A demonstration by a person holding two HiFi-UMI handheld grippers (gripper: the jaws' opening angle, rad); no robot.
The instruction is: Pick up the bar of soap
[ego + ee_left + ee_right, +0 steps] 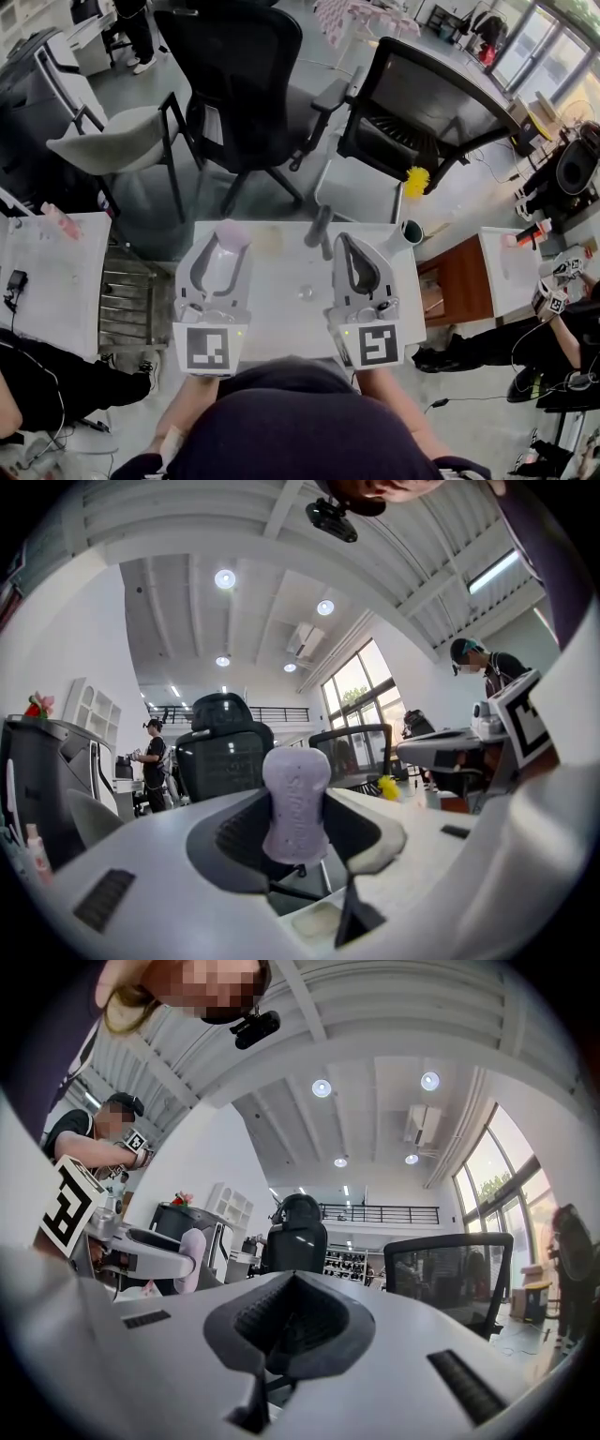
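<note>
Left claw (298, 829) is closed on the bar of soap (296, 802), a pale lilac bar standing on end between the dark pads, with its top half poking out beyond them. Seen from above, the soap (232, 234) sits at the tip of that claw (226, 249), over the far left part of the white worktop (281, 319) and, to my eye, lifted clear of it. Right claw (292, 1324) is pressed together with nothing in it, held level beside the other over the worktop's right side (345, 244).

The pick looks done, so the worry is the hold. Only the lower part of the bar is pinched, and soap is slick. A tilt or a quick swing could let it twist or slide out. Squeezing harder could just as easily shoot it forward off the far edge.
</note>
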